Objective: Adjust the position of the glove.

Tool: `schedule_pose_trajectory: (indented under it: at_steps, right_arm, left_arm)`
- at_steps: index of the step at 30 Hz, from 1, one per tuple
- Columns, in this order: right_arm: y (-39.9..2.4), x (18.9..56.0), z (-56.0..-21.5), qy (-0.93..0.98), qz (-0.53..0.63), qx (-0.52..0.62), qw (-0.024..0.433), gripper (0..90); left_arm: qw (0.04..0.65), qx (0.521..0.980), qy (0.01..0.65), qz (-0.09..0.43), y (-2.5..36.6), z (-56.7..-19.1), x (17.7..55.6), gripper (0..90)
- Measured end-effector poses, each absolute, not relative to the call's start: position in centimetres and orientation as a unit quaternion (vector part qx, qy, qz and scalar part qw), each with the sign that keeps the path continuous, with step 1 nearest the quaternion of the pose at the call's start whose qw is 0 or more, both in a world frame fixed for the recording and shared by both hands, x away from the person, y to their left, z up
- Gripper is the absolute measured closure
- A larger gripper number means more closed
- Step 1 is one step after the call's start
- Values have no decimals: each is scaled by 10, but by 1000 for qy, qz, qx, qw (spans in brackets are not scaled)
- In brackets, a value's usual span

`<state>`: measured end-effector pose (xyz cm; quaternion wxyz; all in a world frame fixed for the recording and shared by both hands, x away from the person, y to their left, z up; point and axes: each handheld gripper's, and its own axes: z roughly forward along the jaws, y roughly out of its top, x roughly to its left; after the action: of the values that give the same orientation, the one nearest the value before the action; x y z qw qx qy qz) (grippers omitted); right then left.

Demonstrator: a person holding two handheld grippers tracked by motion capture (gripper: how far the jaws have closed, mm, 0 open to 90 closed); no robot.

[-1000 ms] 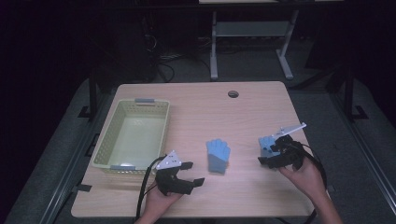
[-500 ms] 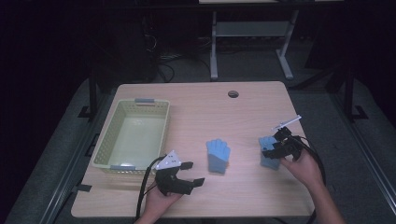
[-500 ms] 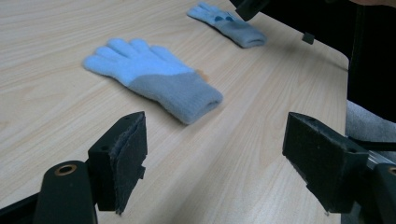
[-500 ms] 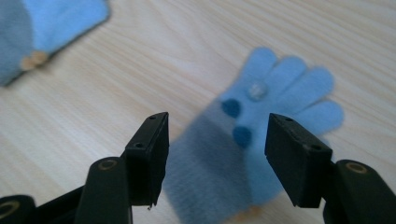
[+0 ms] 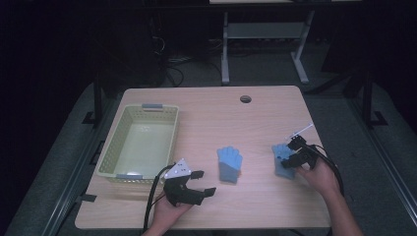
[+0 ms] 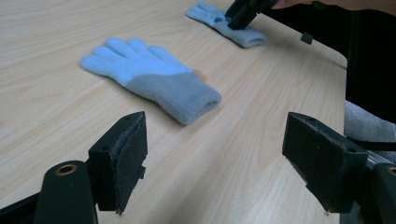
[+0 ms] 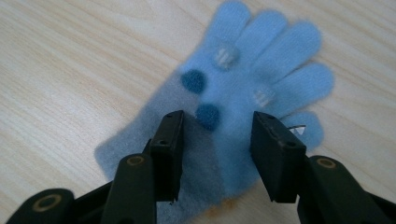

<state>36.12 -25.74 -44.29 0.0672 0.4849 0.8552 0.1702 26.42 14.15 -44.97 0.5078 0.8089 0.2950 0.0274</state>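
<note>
1. Two light blue knitted gloves with grey cuffs lie flat on the pale wooden table (image 5: 255,118). The dotted glove (image 7: 243,107) lies directly under the right tongs (image 7: 217,154). The plain glove (image 5: 229,163) lies between the two hands, just ahead of the left tongs (image 5: 199,183) and to their right in the high view.

2. Seen from the right tongs, the dotted glove's long axis runs away from them and slants right: cuff nearest, fingers farthest. The jaws straddle its palm and cuff across that axis, one to each side, so closing would gather the knit widthwise.

3. Right tongs: half spread, jaws just having been closing, with the glove's cloth between them. In the right gripper view the pads stand at the cloth but do not yet visibly pinch it.

4. Left tongs: spread wide, holding nothing, resting near the front edge of the table. The plain glove's cuff points toward them and its fingers point away in the left gripper view.

5. Nearer hand: the right one is plainly on its glove; the left is a short way off the plain one.

6. Against the earlier high views, the right tongs have come down onto the dotted glove and narrowed. The left tongs, the plain glove and the pale green plastic basket (image 5: 140,142) beside the left tongs lie as before.
</note>
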Motion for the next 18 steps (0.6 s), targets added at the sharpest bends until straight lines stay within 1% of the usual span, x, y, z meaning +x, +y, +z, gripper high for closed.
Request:
schedule_pose_trajectory:
  at_steps: [4, 6, 10, 14, 18]
  right_arm:
    - [-256, 362, -443, 856, 167, 484, 71, 550]
    - [-254, 362, -444, 856, 165, 485, 75, 566]
    - [-255, 362, -443, 854, 167, 488, 73, 624]
    - [-259, 363, -443, 848, 173, 496, 67, 652]
    - [-260, 365, -443, 845, 173, 501, 67, 736]
  left_arm:
    - [503, 813, 293, 24, 140, -452, 264, 219]
    - [506, 811, 292, 25, 140, -451, 264, 219]
    - [507, 810, 293, 26, 140, -450, 264, 219]
    - [508, 809, 294, 28, 140, -450, 263, 221]
    - [506, 811, 293, 29, 140, -450, 263, 221]
